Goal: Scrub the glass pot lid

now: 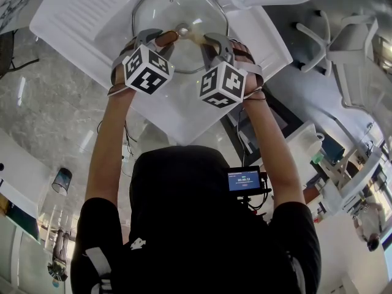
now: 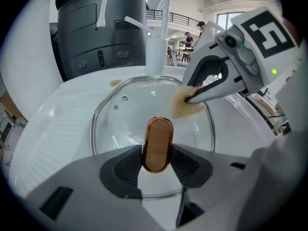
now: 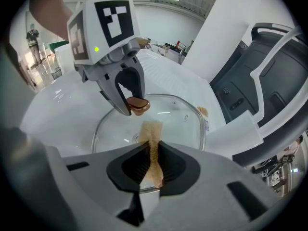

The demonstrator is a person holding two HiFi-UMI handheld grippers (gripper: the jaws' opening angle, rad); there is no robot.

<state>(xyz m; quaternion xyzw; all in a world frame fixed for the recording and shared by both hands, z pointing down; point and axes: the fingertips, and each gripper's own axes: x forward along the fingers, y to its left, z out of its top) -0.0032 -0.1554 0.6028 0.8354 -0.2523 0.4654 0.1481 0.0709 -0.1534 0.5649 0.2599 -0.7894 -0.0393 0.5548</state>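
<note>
- One glass pot lid [image 1: 177,11] is seen lying flat in the basin of a white sink [image 1: 184,112], at the upper middle of the head view.
- Its oblong wooden knob [image 2: 157,143] is clamped between the pads of the left gripper [image 2: 157,160], whose jaws are kept partly apart by the knob's width.
- A thin brown scrub pad [image 3: 152,131] is pinched in the right gripper [image 3: 153,165], whose jaws are drawn almost together on it.
- The pad's free end is laid on the glass just beside the knob, to its right in the head view.
- A ribbed draining board [image 1: 79,11] is seen adjoining the basin at the upper left of the head view.
- A dark grey appliance [image 2: 101,28] is seen behind the sink, at the upper left of the left gripper view.
</note>
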